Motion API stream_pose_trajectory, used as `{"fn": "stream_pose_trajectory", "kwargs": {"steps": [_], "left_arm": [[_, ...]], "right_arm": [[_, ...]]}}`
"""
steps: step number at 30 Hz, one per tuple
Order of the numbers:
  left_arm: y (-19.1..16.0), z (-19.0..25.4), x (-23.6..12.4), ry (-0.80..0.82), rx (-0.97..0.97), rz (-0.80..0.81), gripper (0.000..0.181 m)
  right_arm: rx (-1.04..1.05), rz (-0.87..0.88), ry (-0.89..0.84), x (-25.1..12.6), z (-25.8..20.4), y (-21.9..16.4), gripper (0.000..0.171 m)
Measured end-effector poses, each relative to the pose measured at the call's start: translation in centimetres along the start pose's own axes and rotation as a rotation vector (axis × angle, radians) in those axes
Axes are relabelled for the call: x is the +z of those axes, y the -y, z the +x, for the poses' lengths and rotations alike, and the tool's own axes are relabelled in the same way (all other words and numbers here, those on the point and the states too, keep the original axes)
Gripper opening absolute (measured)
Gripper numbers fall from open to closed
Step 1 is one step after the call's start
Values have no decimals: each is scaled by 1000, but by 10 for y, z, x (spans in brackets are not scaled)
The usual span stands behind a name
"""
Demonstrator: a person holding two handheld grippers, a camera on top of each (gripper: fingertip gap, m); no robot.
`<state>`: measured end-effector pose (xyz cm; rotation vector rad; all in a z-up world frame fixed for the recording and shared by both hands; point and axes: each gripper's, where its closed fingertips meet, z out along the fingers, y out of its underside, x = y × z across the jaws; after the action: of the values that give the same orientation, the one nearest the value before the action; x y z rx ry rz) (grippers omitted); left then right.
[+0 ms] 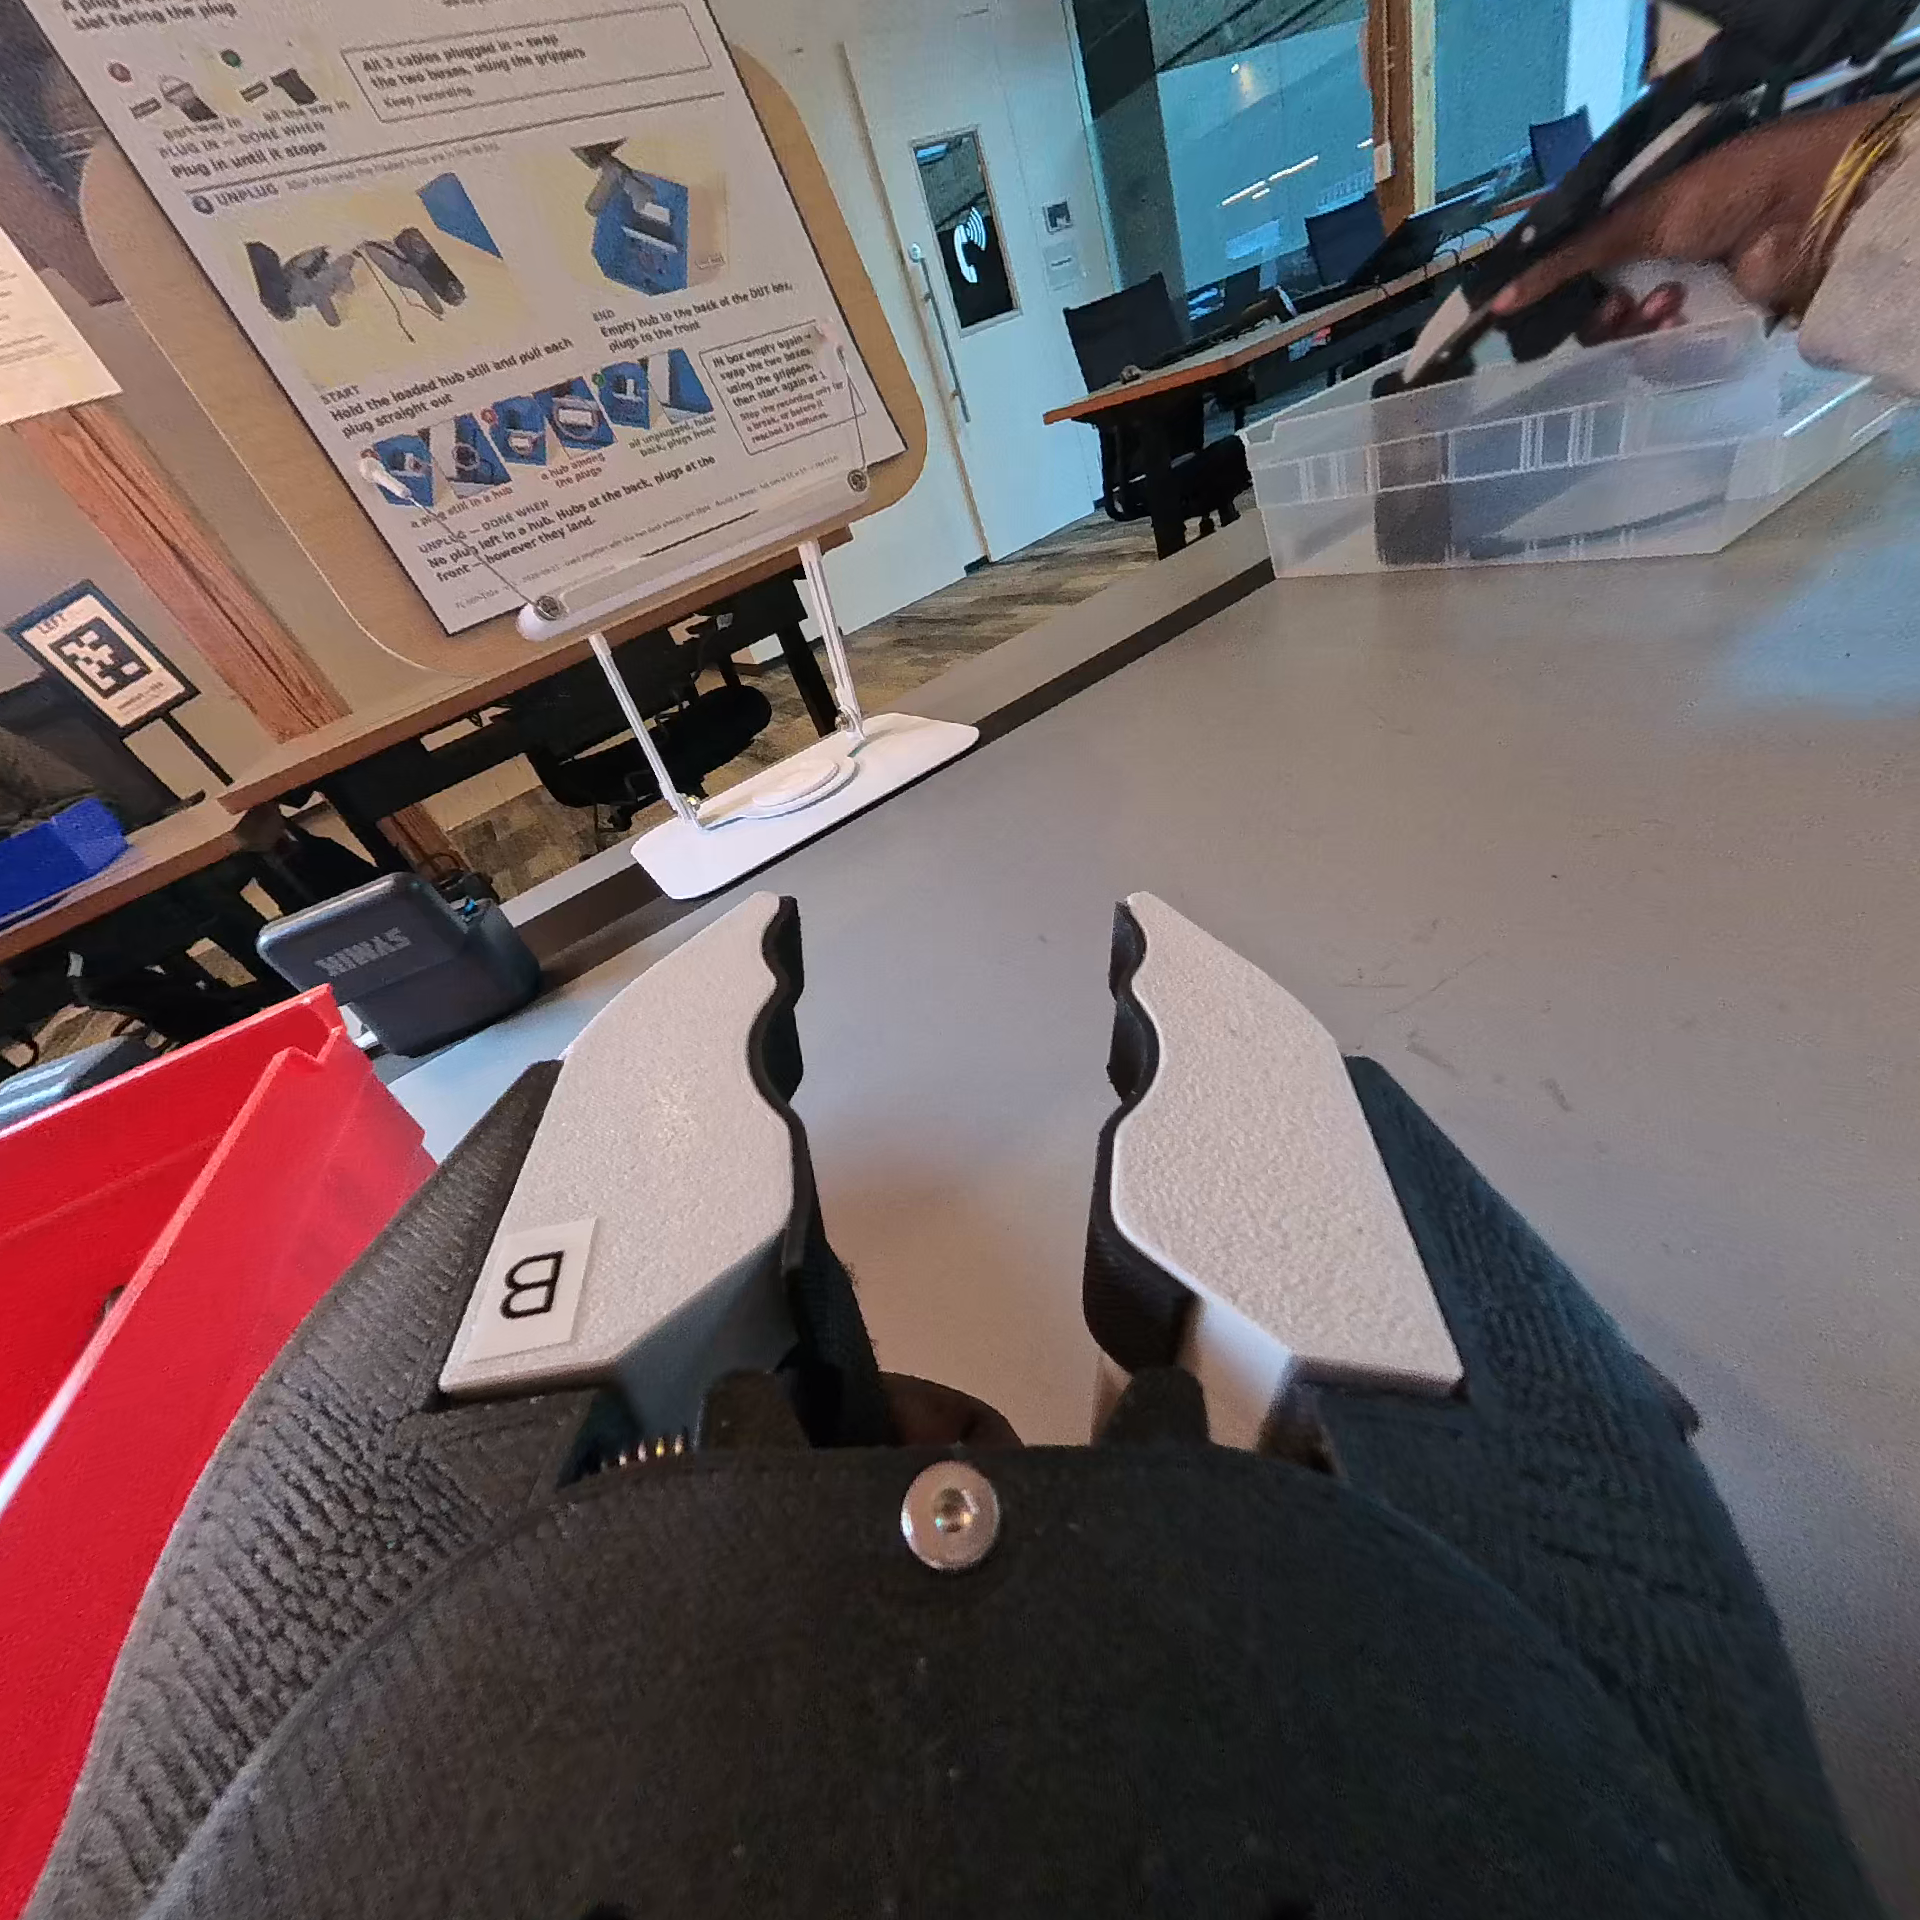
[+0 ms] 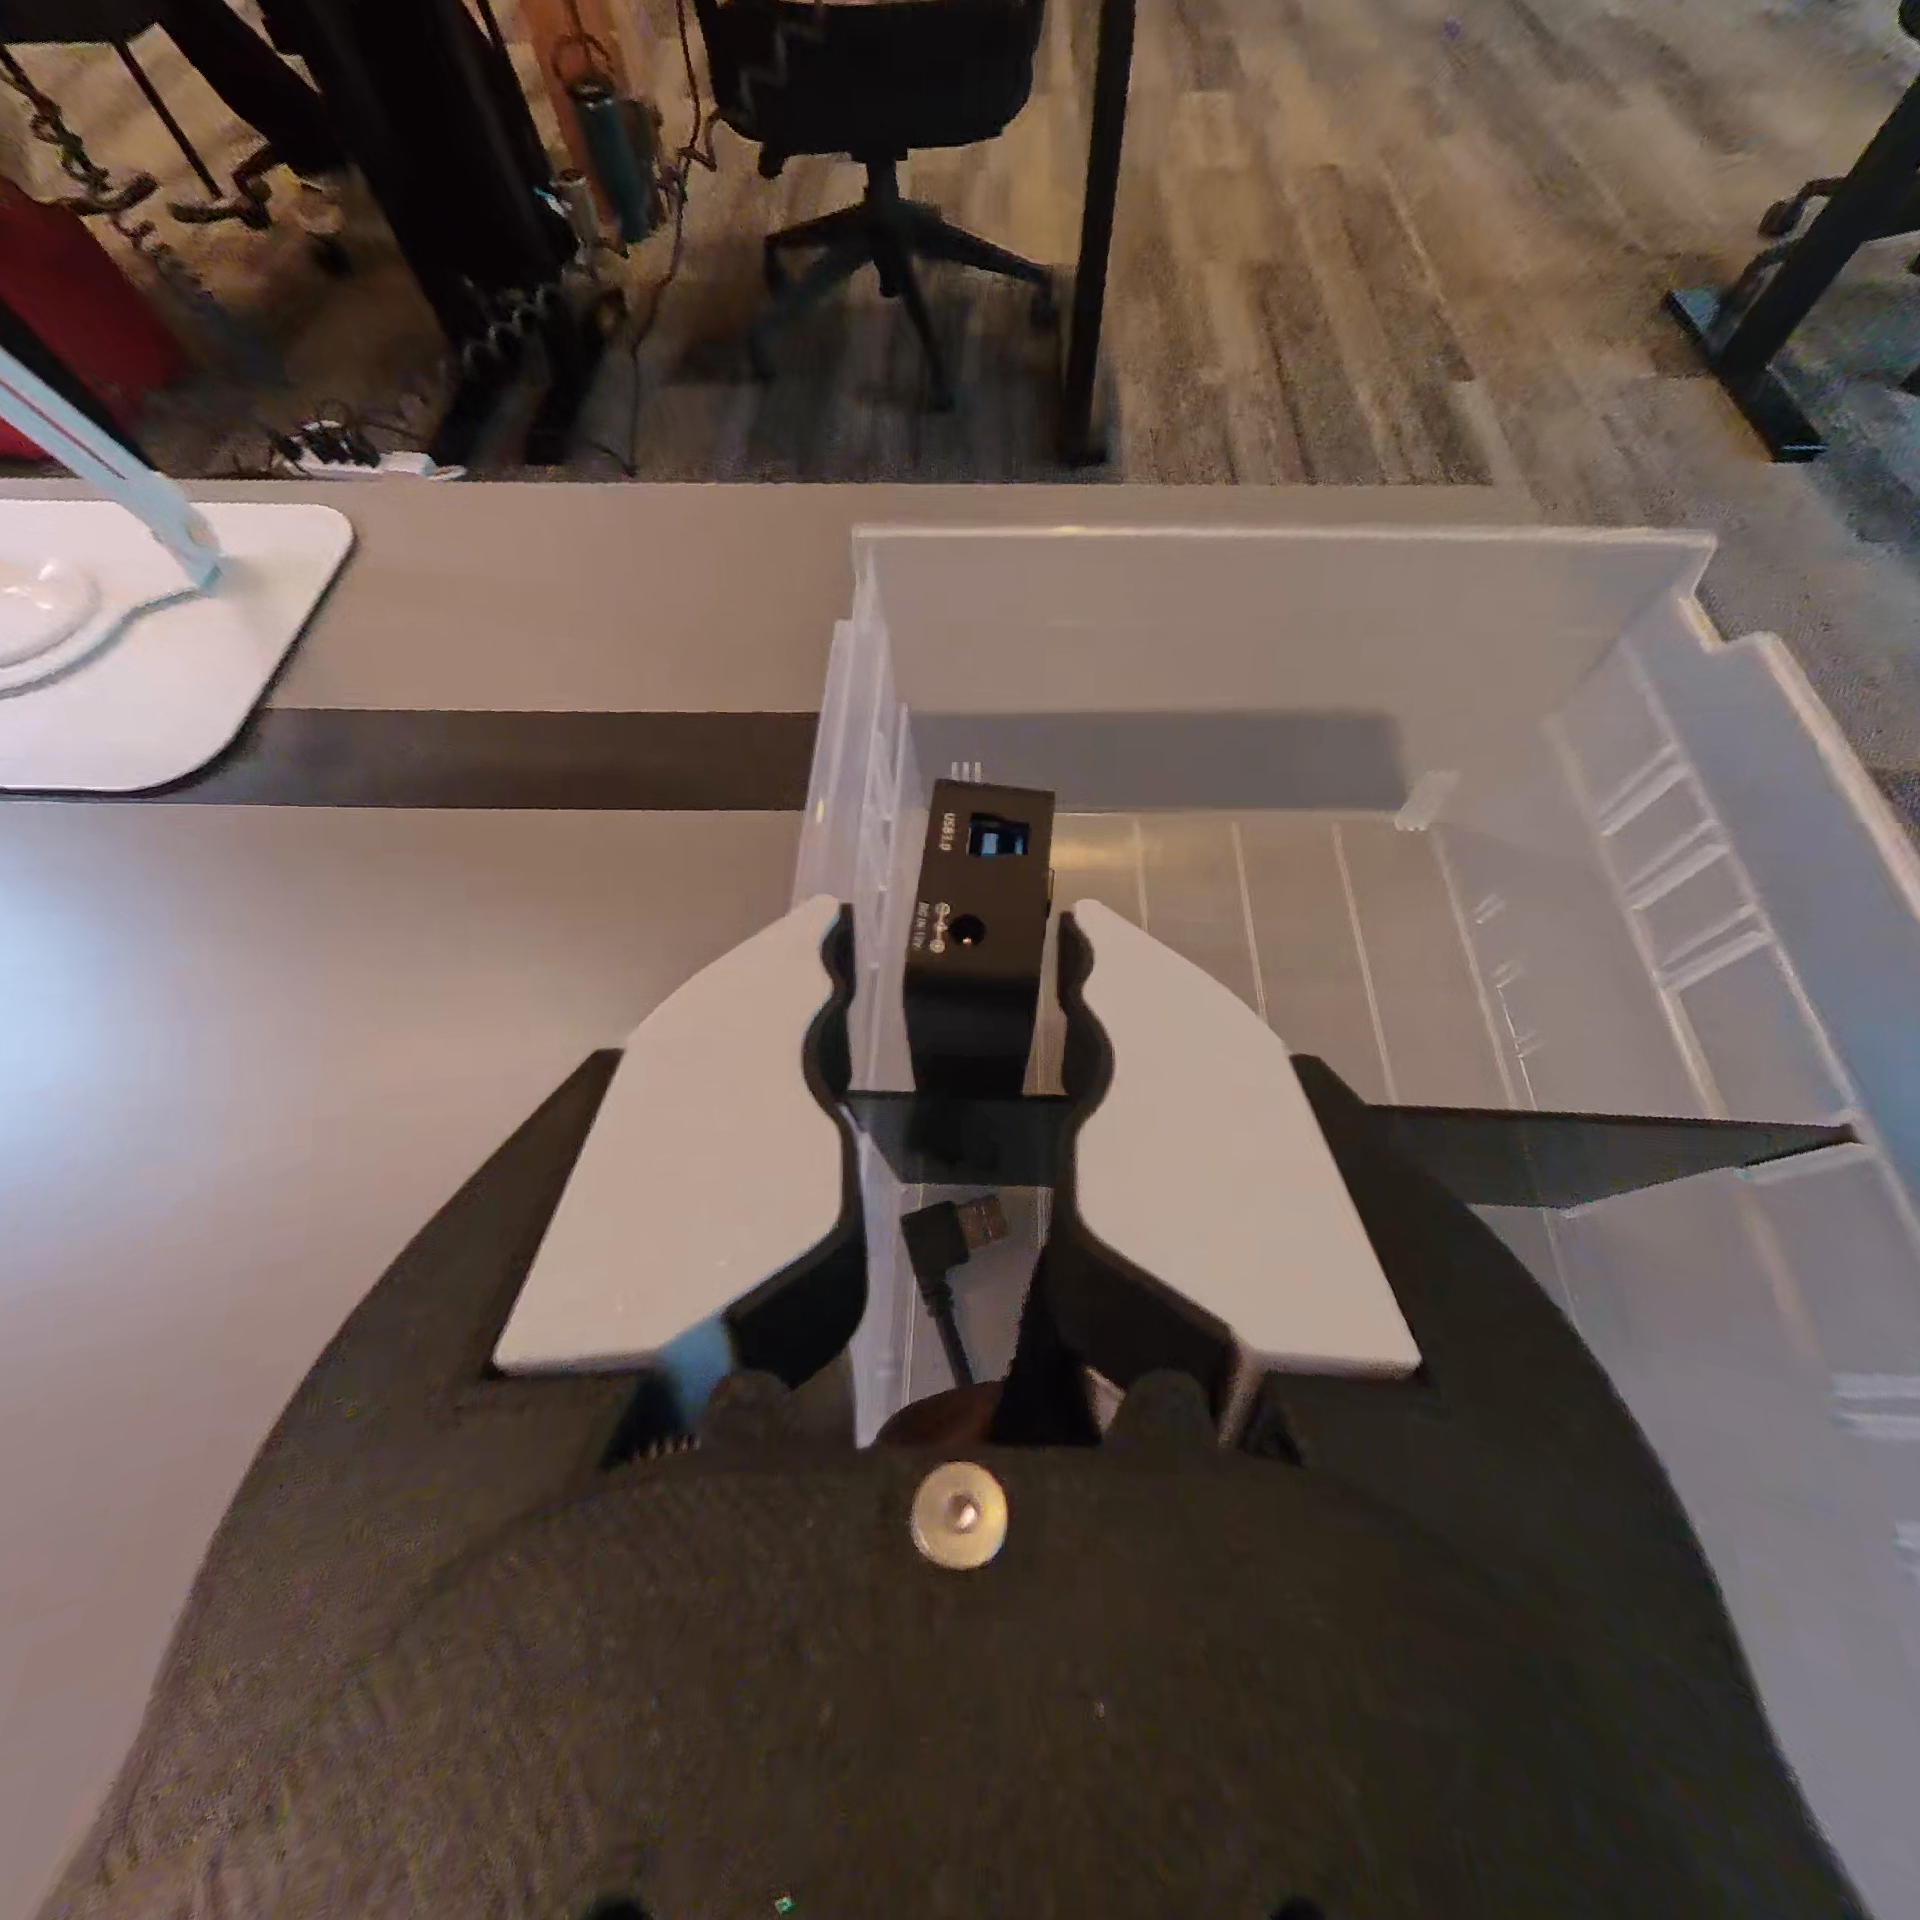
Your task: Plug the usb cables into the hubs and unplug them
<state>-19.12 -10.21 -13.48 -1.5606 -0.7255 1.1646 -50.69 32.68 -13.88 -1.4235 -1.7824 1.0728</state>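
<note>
Left tongs sit apart and empty low-centre over the bench. Right tongs straddle the black hub inside the clear bin, not yet clamped; the usb plug lies below it. Looks like pickup stage, next they need to close squarely

We note our left gripper: pale grey textured fingers, black rough-printed body, silver hex screw, white lettered sticker. Right gripper matches; gold bangle at wrist.

L gripper level, jaws apart, nothing between. R gripper tipped down, jaws apart; hand grips its handle.
</note>
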Motion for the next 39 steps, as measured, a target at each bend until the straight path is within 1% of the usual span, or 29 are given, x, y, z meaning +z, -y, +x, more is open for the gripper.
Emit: {"fn": "stream_pose_trajectory", "kwargs": {"steps": [2,4,5,8,9,10,11,12,13,15,16,17,18,19,21,22,24,25,27,28,29,30,32,35,36,37,38,39], "left_arm": [[1,0,-1,1,1,3,57],[1,0,-1,1,2,4,57],[1,0,-1,0,3,4,57],[1,2,0,-6,10,2,56],[1,2,0,-8,12,1,56],[1,3,0,-9,16,-1,56],[1,3,0,-10,20,-1,56],[1,4,0,-10,23,-1,56],[1,4,1,-10,27,-1,56],[0,3,1,-6,35,-5,55],[-1,3,1,-2,40,-8,55],[-1,2,1,1,41,-8,55],[-1,1,1,3,39,-7,55],[-1,1,1,3,36,-7,55],[-1,0,1,6,39,-9,55],[0,-1,0,9,40,-7,55],[2,-2,-1,13,40,4,55],[3,-2,-2,15,40,8,55],[5,-2,-2,15,39,13,54],[5,-2,-2,15,40,15,54],[5,-1,-2,13,43,16,54],[5,-1,-2,12,46,16,54],[5,0,-2,13,55,12,54],[2,-1,-1,17,66,3,54],[2,-1,0,18,67,0,54],[1,-1,0,19,69,-1,54],[1,-1,0,21,70,-1,54],[1,-1,0,22,70,-1,54]], "right_arm": [[-28,-32,12,-14,-2,1,48],[-83,-123,57,-33,-5,-11,57],[-106,-199,98,-45,-10,-24,57],[-145,-537,278,-89,-30,-85,57],[-164,-614,292,-100,-31,-100,50],[-164,-656,308,-106,-34,-107,41],[-150,-661,362,-107,-44,-107,33],[-157,-653,409,-106,-54,-105,40],[-187,-649,432,-103,-62,-104,37],[-254,-654,543,-100,-90,-102,36],[-291,-653,611,-99,-107,-101,31],[-319,-668,696,-101,-127,-101,22],[-351,-670,769,-102,-146,-99,21],[-394,-659,790,-101,-158,-96,24],[-454,-621,750,-98,-165,-86,34],[-464,-580,710,-98,-162,-78,40],[-439,-464,549,-97,-137,-56,45],[-399,-407,435,-97,-114,-44,49],[-270,-338,152,-99,-52,-31,55],[-183,-340,5,-103,-17,-33,55],[-88,-376,-123,-107,16,-43,55],[3,-439,-202,-111,39,-59,58],[128,-532,-183,-110,50,-87,64],[198,-597,-133,-101,48,-106,64],[214,-595,-84,-98,41,-105,51],[201,-592,-106,-99,43,-104,43],[171,-592,-164,-102,53,-104,23],[153,-574,-174,-101,55,-103,21]]}}
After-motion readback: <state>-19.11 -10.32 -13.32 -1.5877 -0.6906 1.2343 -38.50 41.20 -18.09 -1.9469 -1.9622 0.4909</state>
